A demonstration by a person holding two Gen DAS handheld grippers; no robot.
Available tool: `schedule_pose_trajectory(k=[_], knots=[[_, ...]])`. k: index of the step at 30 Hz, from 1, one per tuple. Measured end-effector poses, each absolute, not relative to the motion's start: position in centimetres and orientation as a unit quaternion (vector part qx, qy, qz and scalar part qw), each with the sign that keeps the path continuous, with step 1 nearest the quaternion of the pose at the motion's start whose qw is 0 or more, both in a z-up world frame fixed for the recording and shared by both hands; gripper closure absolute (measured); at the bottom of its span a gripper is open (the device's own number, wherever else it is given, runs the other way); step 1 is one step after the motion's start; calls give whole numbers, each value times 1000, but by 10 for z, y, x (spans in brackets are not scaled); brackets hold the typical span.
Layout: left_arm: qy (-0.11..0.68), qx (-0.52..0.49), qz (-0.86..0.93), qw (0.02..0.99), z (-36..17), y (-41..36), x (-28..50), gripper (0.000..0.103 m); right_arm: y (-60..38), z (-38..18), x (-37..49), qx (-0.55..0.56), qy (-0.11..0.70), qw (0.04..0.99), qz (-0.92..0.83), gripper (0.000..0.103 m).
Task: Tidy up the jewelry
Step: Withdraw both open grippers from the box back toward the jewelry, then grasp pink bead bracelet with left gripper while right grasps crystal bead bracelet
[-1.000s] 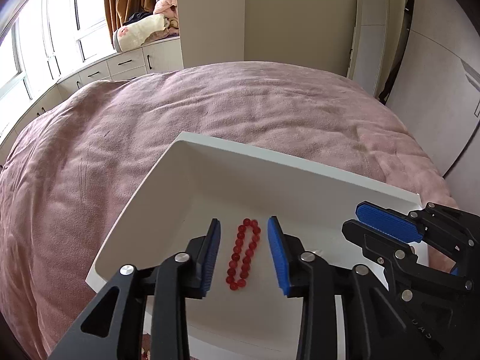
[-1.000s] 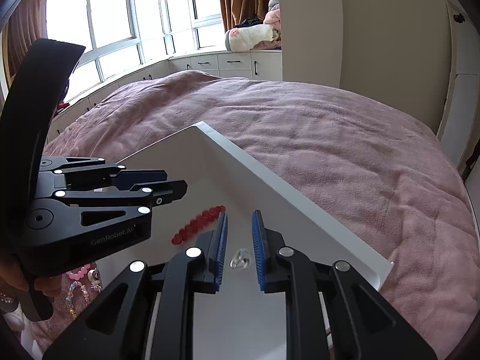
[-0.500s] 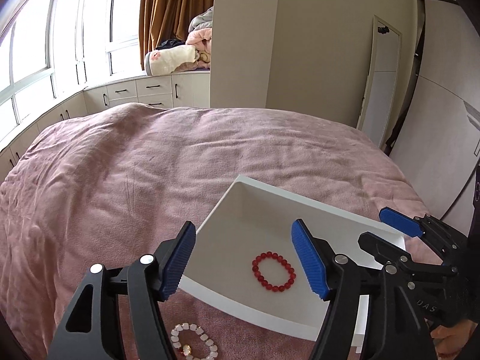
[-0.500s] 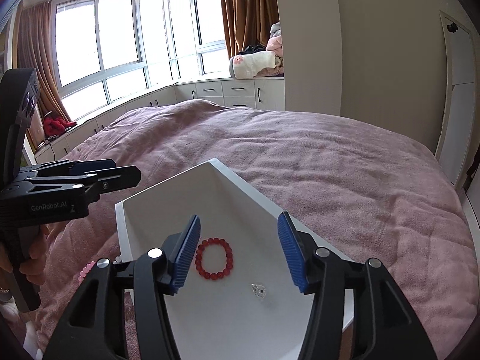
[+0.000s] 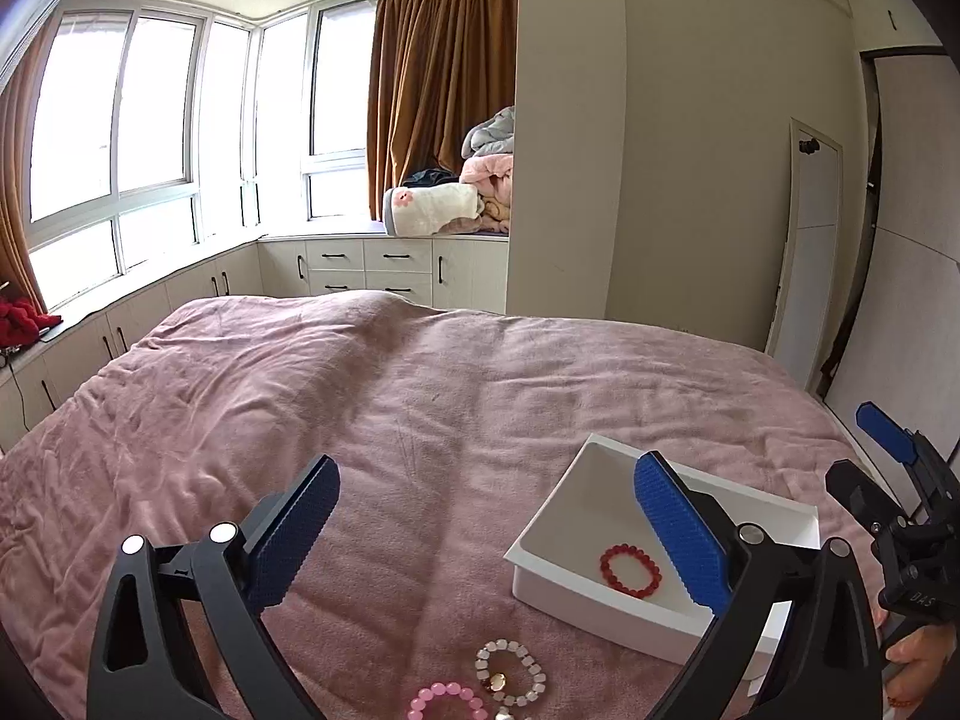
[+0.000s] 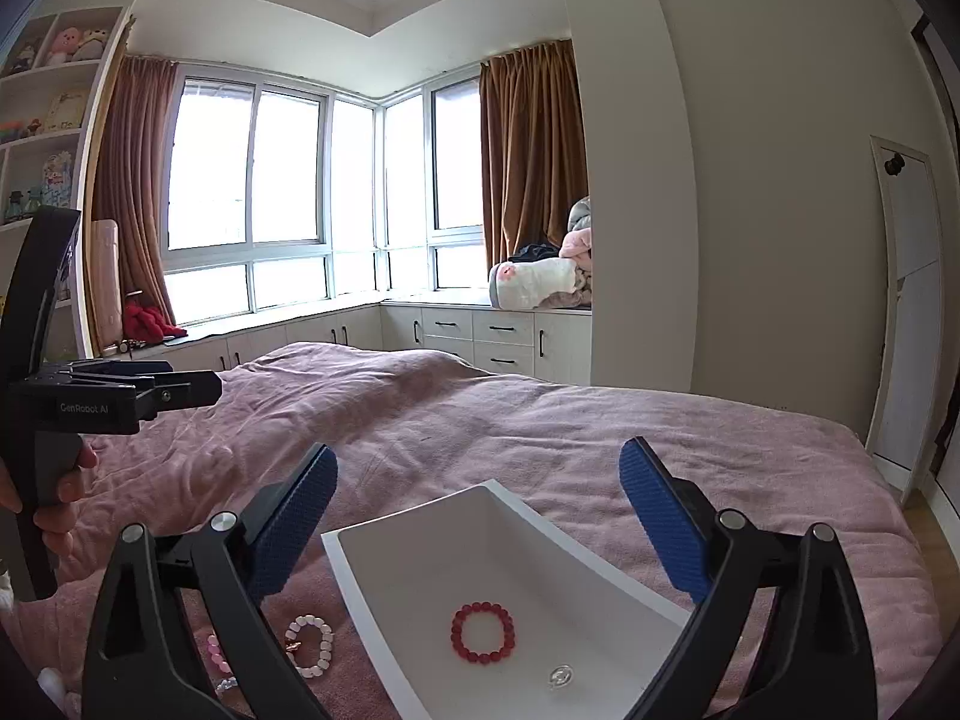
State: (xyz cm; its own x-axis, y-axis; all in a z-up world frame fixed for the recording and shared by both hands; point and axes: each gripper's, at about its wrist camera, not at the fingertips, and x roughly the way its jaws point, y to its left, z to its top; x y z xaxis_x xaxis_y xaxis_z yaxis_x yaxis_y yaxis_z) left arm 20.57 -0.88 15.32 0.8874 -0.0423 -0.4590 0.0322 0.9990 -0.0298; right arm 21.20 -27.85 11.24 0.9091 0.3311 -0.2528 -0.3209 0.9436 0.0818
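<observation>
A white tray [image 5: 576, 600] lies on the pink bedspread, low and right in the left wrist view. In it lie a red bead bracelet [image 5: 603, 567] [image 6: 456, 633] and a small clear piece [image 6: 561, 675]. On the spread beside the tray [image 6: 420, 570] lie a white bead bracelet [image 5: 480, 669] [image 6: 327, 648] and a pink bead bracelet [image 5: 447, 689] [image 6: 215, 654]. My left gripper [image 5: 485, 462] hangs above the bed, left of the tray. Its jaws are opening wide with nothing between them. My right gripper [image 6: 477, 447] is raised over the tray, its jaws also opening and holding nothing.
The pink bedspread [image 5: 360, 396] stretches far ahead and to the left. White drawers [image 6: 504, 336] and windows stand behind the bed, a pillar and a door [image 6: 906, 324] to the right. A hand [image 6: 66, 492] holds the left gripper's grip.
Both grippers have opened and drawn back and up out of the tray. The red bracelet and the clear piece, earlier between their fingers, now lie loose in it.
</observation>
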Motion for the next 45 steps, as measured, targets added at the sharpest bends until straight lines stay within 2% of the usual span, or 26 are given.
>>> schedule_pose_trajectory(k=[8, 19, 27, 32, 36, 44, 45], knots=[[206, -33, 11, 978, 151, 34, 159, 3, -234, 106, 181, -15, 135, 958, 252, 7], [198, -23, 29, 980, 120, 56, 140, 3, -173, 72, 150, -52, 180, 924, 334, 9], [224, -64, 34, 972, 78, 84, 148, 3, -140, 18, 141, -106, 258, 878, 388, 28], [241, -49, 33, 969, 57, 85, 153, 3, -121, -3, 139, -133, 279, 863, 399, 32], [255, -44, 29, 966, 41, 86, 157, 3, -110, -20, 139, -147, 304, 847, 411, 49], [312, -33, 6, 949, -2, 85, 171, 4, -94, -44, 137, -160, 337, 820, 433, 50], [321, -31, 3, 946, -7, 84, 172, 4, -92, -47, 137, -160, 342, 817, 436, 53]])
